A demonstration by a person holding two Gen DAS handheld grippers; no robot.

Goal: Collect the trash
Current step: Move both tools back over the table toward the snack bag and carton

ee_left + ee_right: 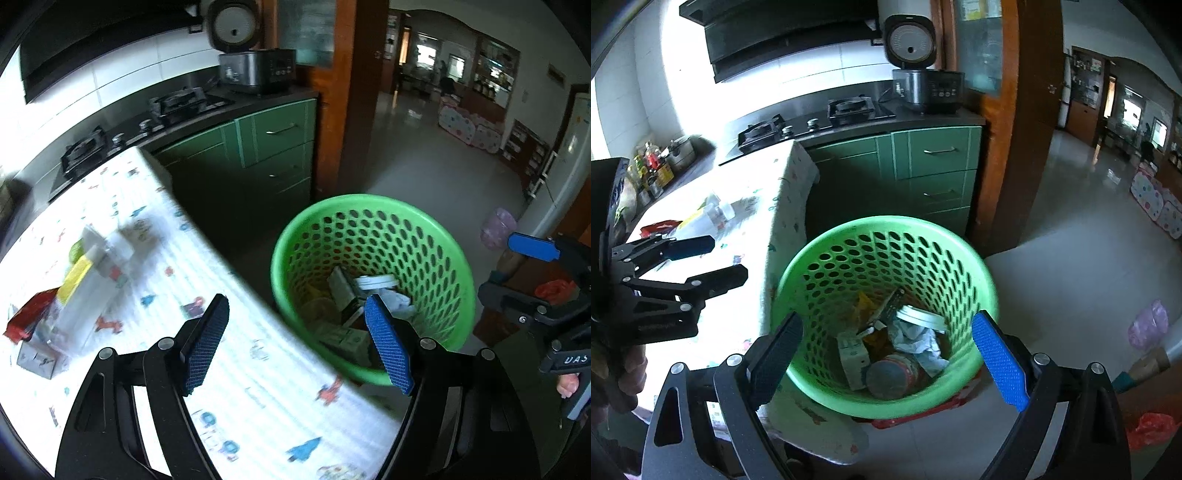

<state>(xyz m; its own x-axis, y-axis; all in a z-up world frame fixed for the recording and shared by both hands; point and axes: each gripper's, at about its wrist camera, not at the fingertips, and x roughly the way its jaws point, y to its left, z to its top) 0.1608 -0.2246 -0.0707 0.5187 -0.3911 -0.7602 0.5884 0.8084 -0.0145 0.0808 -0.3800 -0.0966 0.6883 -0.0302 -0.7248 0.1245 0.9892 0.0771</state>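
Fingers (pixel 999 363) apart above green basket (pixel 827 236)

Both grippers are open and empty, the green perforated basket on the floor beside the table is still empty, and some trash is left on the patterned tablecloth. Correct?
Not quite: the green basket is not empty. The right wrist view shows crumpled paper, a white lid and a carton inside it. The rest holds: left gripper and right gripper are open and empty, and trash remains on the tablecloth.

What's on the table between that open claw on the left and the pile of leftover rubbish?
Only bare patterned tablecloth lies between the left gripper and the heap of wrappers and boxes, in the left wrist view.
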